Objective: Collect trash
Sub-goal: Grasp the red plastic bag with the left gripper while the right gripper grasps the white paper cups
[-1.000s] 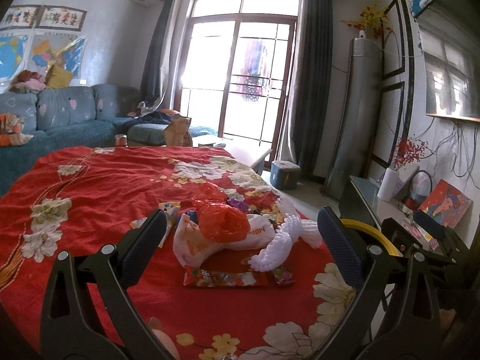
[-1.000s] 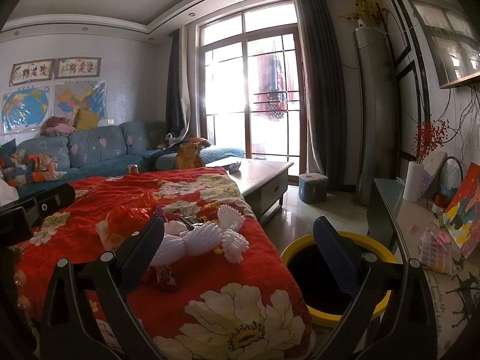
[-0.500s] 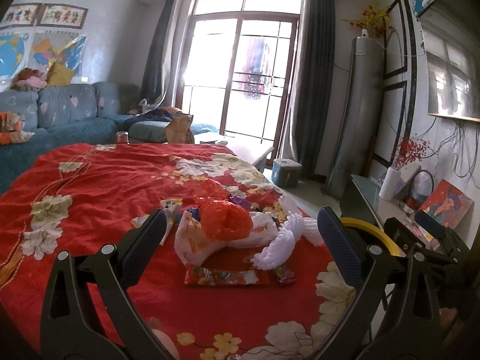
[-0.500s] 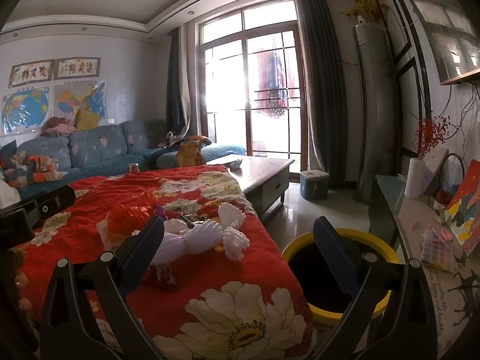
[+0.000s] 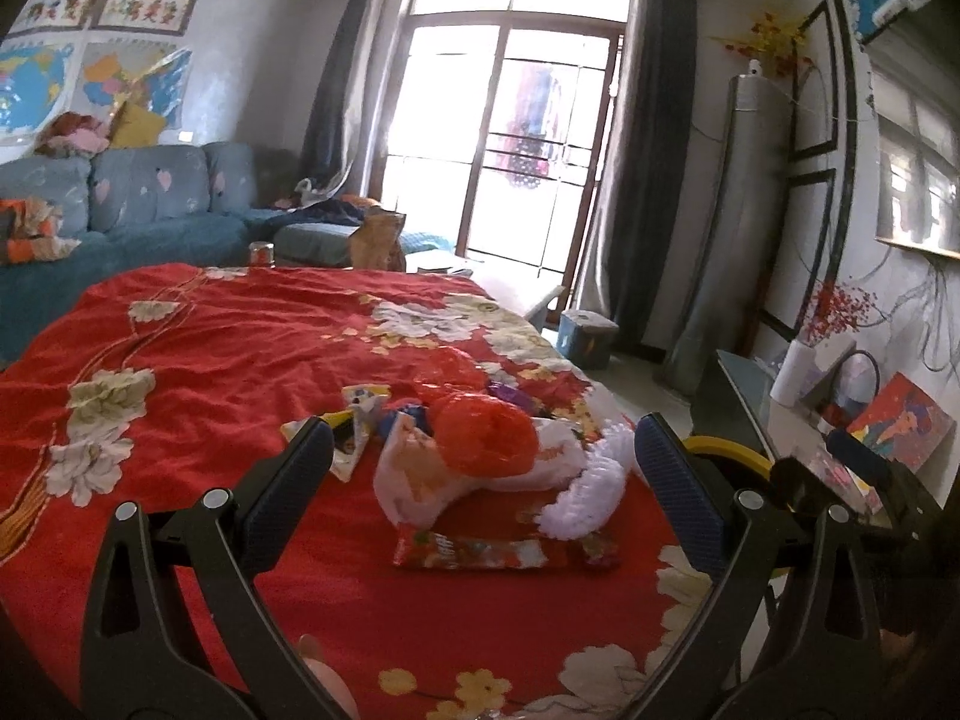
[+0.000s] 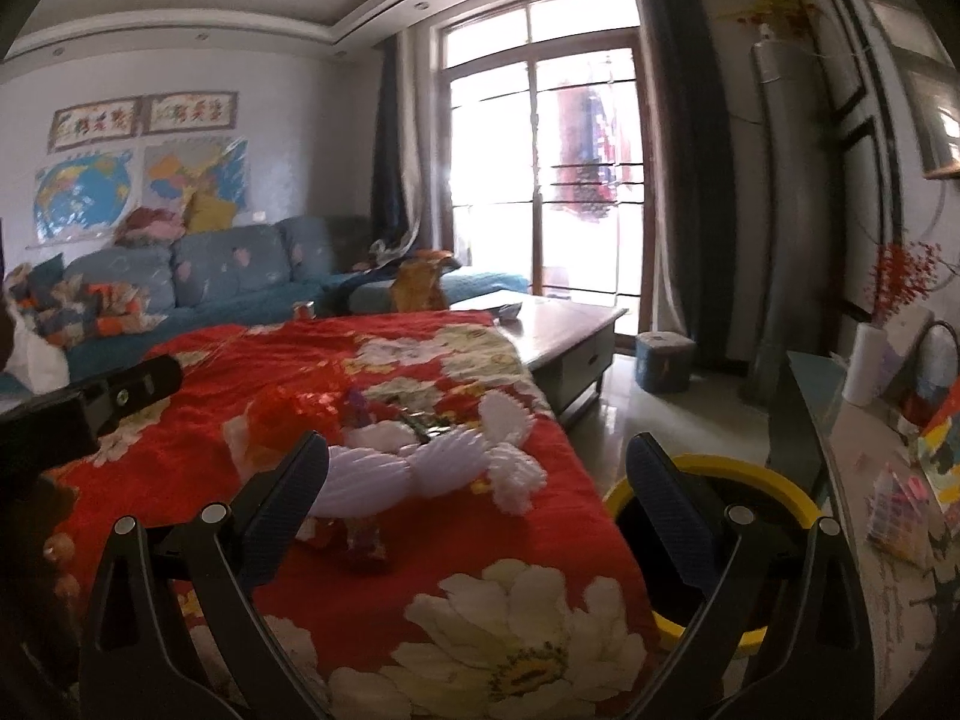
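Observation:
A heap of trash lies on the red flowered cloth [image 5: 198, 360]: a crumpled orange-red plastic bag [image 5: 483, 435] on a white bag [image 5: 414, 480], white foam netting [image 5: 591, 495], a flat red snack wrapper [image 5: 480, 552] and small wrappers [image 5: 360, 420] behind. My left gripper [image 5: 483, 495] is open, its fingers either side of the heap and short of it. In the right wrist view the foam netting [image 6: 420, 468] and orange bag [image 6: 294, 414] sit left of centre. My right gripper [image 6: 480, 495] is open and holds nothing. A yellow-rimmed black bin [image 6: 720, 480] stands on the floor just right of the table.
A blue sofa [image 5: 150, 210] runs along the left wall. A wooden coffee table [image 6: 564, 330] and a blue stool [image 6: 663, 360] stand towards the glass door [image 5: 528, 150]. A side table [image 6: 870, 480] with clutter lines the right wall. The left gripper's body [image 6: 90, 408] shows at left.
Both views have shifted only slightly; the left gripper has crept a little closer to the heap. Neither gripper's opening has changed.

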`<state>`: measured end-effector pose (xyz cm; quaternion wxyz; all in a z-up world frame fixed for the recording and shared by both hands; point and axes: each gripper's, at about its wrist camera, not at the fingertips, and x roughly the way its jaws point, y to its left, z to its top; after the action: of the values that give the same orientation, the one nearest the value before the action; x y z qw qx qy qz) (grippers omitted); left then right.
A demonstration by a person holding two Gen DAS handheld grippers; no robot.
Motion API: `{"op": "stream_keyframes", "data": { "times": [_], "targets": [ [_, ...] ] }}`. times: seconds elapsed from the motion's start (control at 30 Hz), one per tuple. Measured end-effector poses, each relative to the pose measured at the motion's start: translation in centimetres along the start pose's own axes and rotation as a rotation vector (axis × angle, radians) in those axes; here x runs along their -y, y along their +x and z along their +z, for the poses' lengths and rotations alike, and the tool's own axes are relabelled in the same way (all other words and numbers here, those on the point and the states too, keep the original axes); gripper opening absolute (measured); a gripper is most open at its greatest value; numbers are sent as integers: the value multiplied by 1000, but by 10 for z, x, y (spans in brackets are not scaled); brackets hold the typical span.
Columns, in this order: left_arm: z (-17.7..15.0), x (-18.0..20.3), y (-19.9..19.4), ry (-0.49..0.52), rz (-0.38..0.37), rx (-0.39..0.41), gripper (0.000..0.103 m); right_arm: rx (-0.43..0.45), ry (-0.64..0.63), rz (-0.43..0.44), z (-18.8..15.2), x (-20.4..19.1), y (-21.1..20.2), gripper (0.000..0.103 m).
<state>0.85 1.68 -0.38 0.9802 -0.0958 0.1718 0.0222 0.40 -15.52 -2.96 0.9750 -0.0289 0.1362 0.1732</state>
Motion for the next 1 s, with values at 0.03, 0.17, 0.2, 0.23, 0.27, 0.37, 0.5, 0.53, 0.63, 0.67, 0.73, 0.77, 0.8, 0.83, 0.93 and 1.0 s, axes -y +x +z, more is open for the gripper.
{"op": "stream_keyframes", "data": {
  "times": [0.03, 0.17, 0.2, 0.23, 0.27, 0.37, 0.5, 0.53, 0.63, 0.67, 0.73, 0.77, 0.8, 0.83, 0.93, 1.0],
  "targets": [
    [1, -3, 1, -5, 5, -3, 92, -5, -5, 7, 1, -1, 1, 97],
    [3, -14, 8, -20, 29, -23, 92, -35, -46, 45, 4, -18, 10, 97],
    [3, -16, 10, -23, 29, -28, 92, -38, -57, 58, 4, -23, 11, 97],
    [3, -19, 12, -27, 32, -33, 92, -48, -73, 68, 4, -28, 14, 97],
    [5, -23, 15, -30, 40, -44, 92, -62, -86, 77, 4, -32, 16, 97],
    [10, -31, 27, -39, 45, -84, 92, -91, -115, 112, 4, -38, 23, 97],
    [18, -39, 40, -50, 20, -118, 92, -121, -160, 150, 4, -49, 36, 96],
    [21, -40, 43, -44, 16, -122, 92, -130, -165, 157, 4, -51, 39, 96],
    [30, -37, 53, -18, 9, -149, 92, -156, -165, 176, 5, -57, 50, 90],
    [32, -37, 56, -16, -7, -156, 92, -169, -169, 176, 4, -57, 57, 83],
    [38, -34, 65, -7, -52, -175, 92, -216, -166, 186, 3, -59, 70, 75],
    [40, -31, 70, 7, -60, -190, 92, -232, -160, 187, 1, -58, 75, 70],
    [42, -28, 75, 17, -58, -206, 92, -254, -151, 190, 0, -57, 79, 67],
    [42, -26, 80, 23, -66, -226, 92, -274, -145, 191, -1, -56, 83, 63],
    [41, -22, 96, 31, -108, -278, 92, -299, -130, 216, -4, -54, 90, 41],
    [38, -20, 105, 36, -132, -310, 92, -298, -126, 236, -6, -54, 91, 30]
  ]
}}
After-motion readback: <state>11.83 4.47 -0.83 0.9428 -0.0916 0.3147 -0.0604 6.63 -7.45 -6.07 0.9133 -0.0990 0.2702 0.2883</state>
